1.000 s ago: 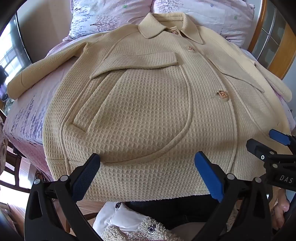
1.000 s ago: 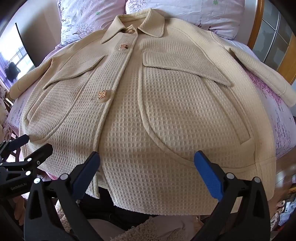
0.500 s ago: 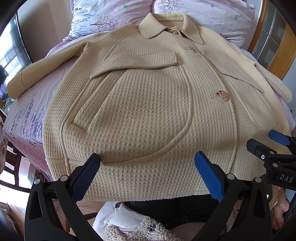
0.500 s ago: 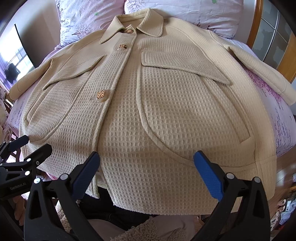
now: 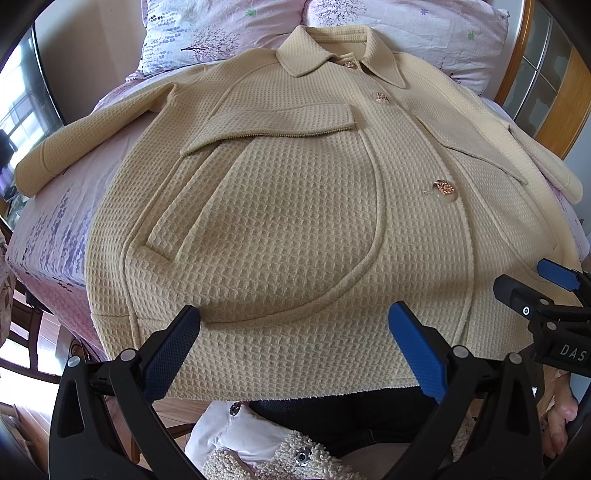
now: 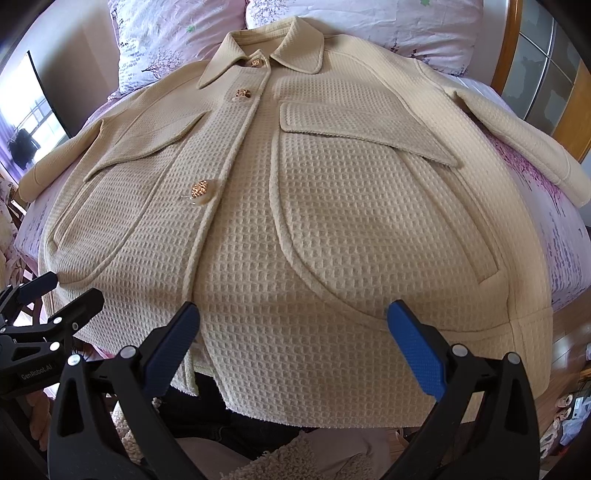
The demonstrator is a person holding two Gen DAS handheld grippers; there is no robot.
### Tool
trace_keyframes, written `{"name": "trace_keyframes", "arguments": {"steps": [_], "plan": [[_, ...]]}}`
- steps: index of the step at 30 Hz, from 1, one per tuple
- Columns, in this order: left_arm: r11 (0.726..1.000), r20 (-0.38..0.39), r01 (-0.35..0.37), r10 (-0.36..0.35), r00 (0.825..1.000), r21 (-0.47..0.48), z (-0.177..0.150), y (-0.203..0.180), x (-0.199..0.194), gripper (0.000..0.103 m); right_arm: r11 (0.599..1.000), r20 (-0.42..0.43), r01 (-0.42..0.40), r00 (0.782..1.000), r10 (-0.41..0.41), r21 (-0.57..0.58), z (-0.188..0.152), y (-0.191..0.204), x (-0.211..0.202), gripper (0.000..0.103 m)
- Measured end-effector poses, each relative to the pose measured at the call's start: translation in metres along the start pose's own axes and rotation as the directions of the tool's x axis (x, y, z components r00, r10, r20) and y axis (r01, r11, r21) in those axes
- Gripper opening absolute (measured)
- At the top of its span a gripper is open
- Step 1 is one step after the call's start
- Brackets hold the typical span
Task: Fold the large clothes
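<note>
A cream waffle-knit jacket [image 5: 280, 206] with gold buttons lies flat and face up on the bed, collar at the far end, sleeves spread to both sides. It also fills the right wrist view [image 6: 354, 229]. My left gripper [image 5: 295, 350] is open and empty, hovering over the hem on the jacket's left half. My right gripper [image 6: 295, 350] is open and empty over the hem on the right half. The right gripper shows at the right edge of the left wrist view [image 5: 546, 295]; the left gripper shows at the left edge of the right wrist view [image 6: 44, 306].
The jacket rests on a pink floral bedsheet [image 5: 55, 229]. Two floral pillows [image 5: 221, 29] lie behind the collar. A wooden headboard [image 5: 554, 103] stands at the right. The near bed edge is right under the hem, with my fleece clothing [image 5: 280, 458] below.
The right gripper has edged slightly forward over the jacket, so the collar sits a little higher in its view. The left gripper has not visibly moved.
</note>
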State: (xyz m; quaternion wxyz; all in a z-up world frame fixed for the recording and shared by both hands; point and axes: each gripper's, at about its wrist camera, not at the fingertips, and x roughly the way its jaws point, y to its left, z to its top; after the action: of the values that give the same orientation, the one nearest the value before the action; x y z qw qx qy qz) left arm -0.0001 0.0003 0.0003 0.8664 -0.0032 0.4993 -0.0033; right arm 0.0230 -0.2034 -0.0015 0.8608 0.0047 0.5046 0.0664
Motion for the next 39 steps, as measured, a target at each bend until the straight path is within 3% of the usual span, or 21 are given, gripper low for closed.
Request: {"name": "trace_keyframes", "arguments": {"steps": [39], "plan": [[1.000, 0.001, -0.001, 0.001, 1.000, -0.002, 0.0002, 0.0002, 0.0001, 0.102, 0.999, 0.014, -0.019, 1.000, 0.019, 0.029, -0.0013, 0.0015, 0.0006, 0.101]]}}
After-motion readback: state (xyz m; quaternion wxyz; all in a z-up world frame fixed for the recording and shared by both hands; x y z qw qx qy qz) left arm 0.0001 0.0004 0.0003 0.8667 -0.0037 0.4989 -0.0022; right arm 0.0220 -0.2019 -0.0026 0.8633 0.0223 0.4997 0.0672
